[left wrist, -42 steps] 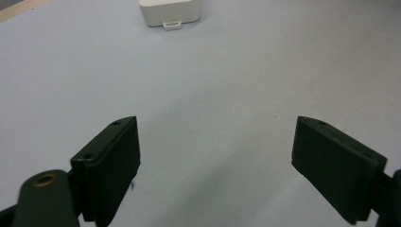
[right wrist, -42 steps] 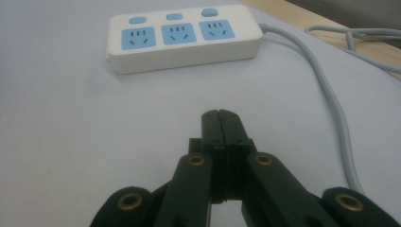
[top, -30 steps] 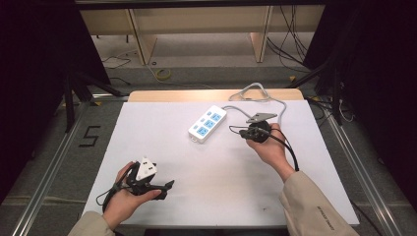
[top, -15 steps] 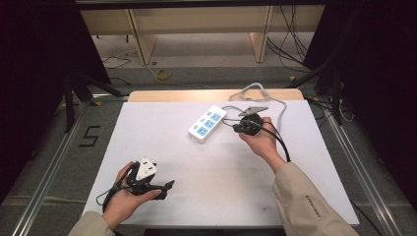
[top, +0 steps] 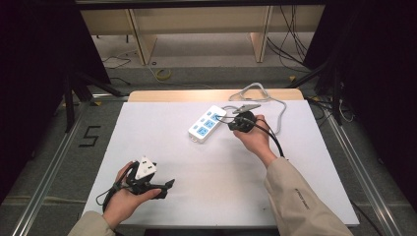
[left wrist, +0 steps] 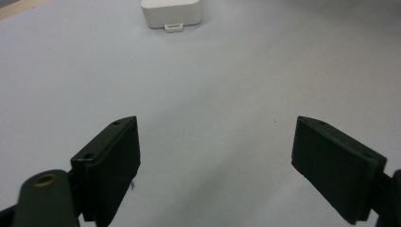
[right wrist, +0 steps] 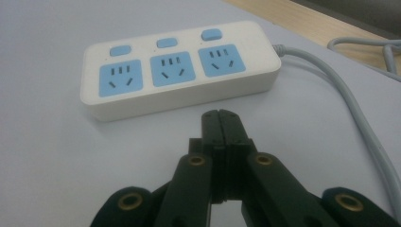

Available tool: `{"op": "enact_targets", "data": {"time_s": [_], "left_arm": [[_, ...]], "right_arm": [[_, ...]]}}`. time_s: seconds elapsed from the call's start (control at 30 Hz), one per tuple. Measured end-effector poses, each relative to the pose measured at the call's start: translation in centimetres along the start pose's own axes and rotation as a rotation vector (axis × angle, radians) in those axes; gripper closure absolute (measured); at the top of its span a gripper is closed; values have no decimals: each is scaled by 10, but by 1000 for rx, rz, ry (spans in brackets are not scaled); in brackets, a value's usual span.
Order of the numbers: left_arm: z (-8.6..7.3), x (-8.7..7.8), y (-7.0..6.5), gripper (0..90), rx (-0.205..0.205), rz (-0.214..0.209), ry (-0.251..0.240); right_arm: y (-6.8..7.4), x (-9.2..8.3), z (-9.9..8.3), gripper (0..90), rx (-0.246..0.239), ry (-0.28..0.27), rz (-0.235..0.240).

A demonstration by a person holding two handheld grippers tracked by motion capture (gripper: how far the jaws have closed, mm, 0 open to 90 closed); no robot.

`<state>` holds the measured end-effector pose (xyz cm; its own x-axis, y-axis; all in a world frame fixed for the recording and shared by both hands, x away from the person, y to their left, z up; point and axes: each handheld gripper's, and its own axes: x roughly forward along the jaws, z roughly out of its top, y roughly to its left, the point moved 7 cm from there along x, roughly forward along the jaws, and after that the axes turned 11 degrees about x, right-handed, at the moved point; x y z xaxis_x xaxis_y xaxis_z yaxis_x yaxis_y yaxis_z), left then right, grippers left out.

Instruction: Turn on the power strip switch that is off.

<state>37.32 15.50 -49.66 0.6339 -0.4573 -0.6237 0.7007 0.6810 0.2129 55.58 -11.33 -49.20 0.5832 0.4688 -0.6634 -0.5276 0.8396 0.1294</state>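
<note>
Power strip [top: 207,123]: white, three blue sockets, lying at the desk's [top: 172,147] far middle, grey cord [top: 275,105] trailing off behind. My right gripper [right wrist: 220,118]: jaws clenched together on nothing, tips just beside the strip's long side, not touching. My left gripper [left wrist: 215,146]: jaws released wide, empty, low over the near left corner, well apart from the strip.

Soft even overhead light, dark surroundings, faint shadows, gripper views slightly blurred.
</note>
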Motion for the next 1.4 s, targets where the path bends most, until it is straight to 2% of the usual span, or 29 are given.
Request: {"op": "enact_targets", "data": {"time_s": [0.5, 0.83, 1.03, 1.4], "left_arm": [[0, 0, -1, 159, 1, -4, -2], [0, 1, -2, 159, 5, -9, 0], [0, 1, -2, 159, 6, -9, -1], [0, 1, -2, 159, 6, -11, -1]], "right_arm": [[3, 22, 11, 900, 8, 15, 0], [7, 32, 26, 900, 7, 1, -4], [6, 37, 29, 900, 21, 0, -7], [8, 44, 37, 900, 15, -2, -11]]}}
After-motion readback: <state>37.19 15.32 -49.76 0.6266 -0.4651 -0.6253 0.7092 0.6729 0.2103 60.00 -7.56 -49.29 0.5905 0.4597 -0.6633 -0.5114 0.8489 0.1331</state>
